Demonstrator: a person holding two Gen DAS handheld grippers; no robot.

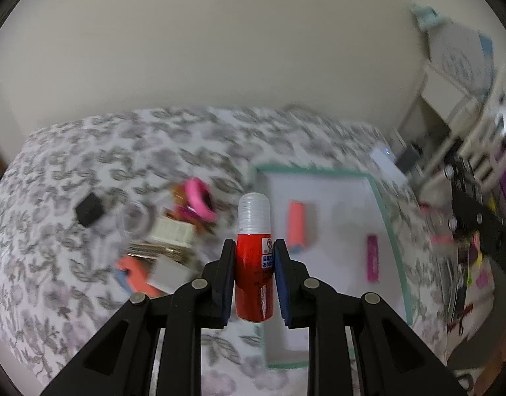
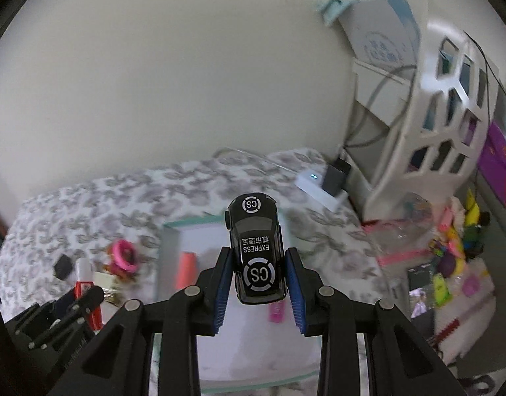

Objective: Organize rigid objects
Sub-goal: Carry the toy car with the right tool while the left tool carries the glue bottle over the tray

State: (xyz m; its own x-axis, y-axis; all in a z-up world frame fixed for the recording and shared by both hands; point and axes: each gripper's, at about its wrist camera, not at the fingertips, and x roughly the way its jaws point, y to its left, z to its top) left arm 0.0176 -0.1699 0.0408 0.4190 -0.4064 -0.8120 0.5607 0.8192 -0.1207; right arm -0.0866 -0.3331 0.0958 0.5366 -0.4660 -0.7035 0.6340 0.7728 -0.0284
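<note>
My left gripper is shut on a red bottle with a clear cap, held upright above the left edge of a white tray with a teal rim. The tray holds an orange block and a pink bar. My right gripper is shut on a black toy car marked "EXPRESS", held above the same tray. The left gripper with the red bottle shows at the lower left of the right wrist view.
A pile lies left of the tray on the floral cloth: a pink ring, black cube, clear tape roll, white box, orange piece. A white shelf unit, charger and colourful toys stand right.
</note>
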